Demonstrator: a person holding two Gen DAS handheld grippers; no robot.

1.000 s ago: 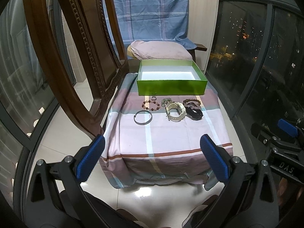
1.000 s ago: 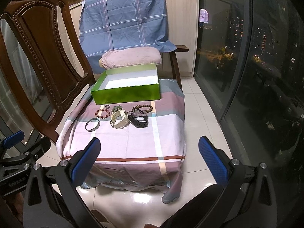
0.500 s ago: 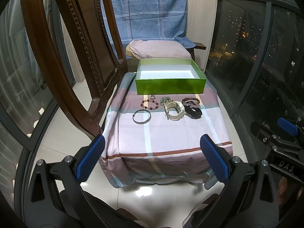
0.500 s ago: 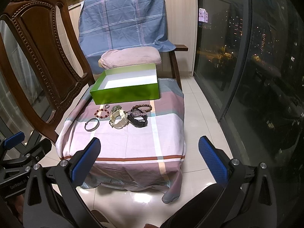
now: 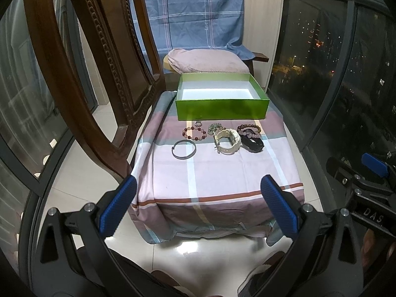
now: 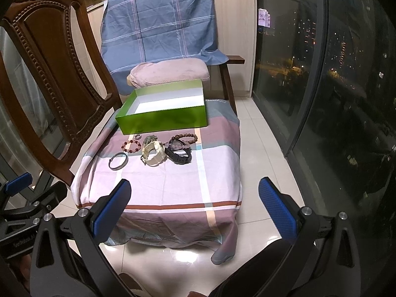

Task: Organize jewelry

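Green cardboard box (image 5: 221,109) stands empty at the cloth-covered table's (image 5: 217,173) far edge, the jewelry row (image 5: 220,137) just before it. Both left gripper (image 5: 198,204) and right gripper (image 6: 194,205) hang wide apart, empty, beyond the near edge; the thin silver metal bangle (image 5: 184,149) lies nearest the left one.

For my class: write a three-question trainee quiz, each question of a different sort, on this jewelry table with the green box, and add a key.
1. True or false: the green box already holds jewelry.
2. Multiple choice: which piece lies nearest the left edge of the table? A) metal bangle B) cream watch C) black watch
3. Fill in: both the left claw and the right claw are ____ and hold nothing.

Key: 1 false, its white inside is bare; 2 A; 3 open.
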